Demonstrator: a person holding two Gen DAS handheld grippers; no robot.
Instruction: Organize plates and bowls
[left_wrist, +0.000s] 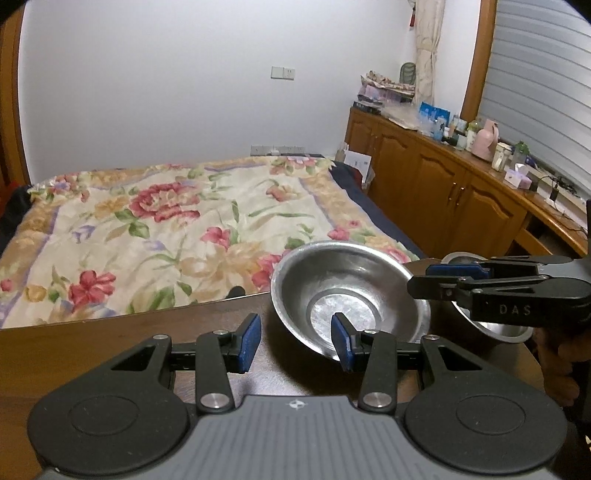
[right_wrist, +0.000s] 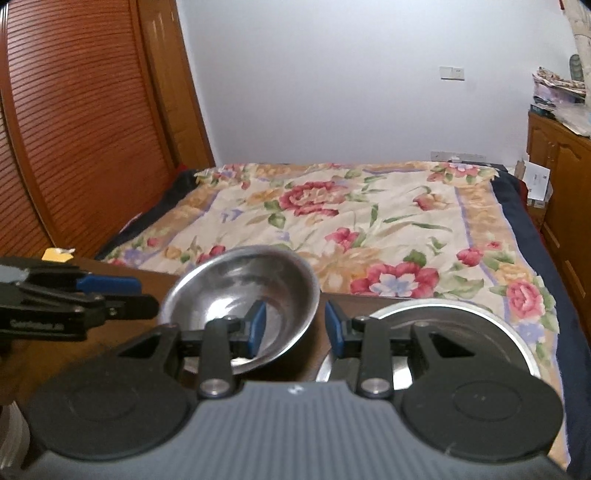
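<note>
A steel bowl (left_wrist: 351, 291) (right_wrist: 240, 291) sits tilted on the dark wooden table (left_wrist: 221, 317), its opening turned toward both cameras. My left gripper (left_wrist: 295, 341) is open, and its right finger overlaps the bowl's near rim. My right gripper (right_wrist: 295, 328) is also open. Its left finger is inside the bowl and its right finger outside, with a gap around the wall. I cannot tell what props the bowl up. A second, wider steel bowl (left_wrist: 495, 328) (right_wrist: 461, 314) rests to the right, under the right gripper (left_wrist: 432, 280). The left gripper (right_wrist: 129, 291) reaches in from the left.
A bed with a floral quilt (left_wrist: 166, 229) lies just beyond the table's far edge. Wooden cabinets (left_wrist: 443, 184) with clutter on top line the right wall. A slatted wooden door (right_wrist: 74, 129) stands on the left. Something white (right_wrist: 11, 424) shows at the lower left.
</note>
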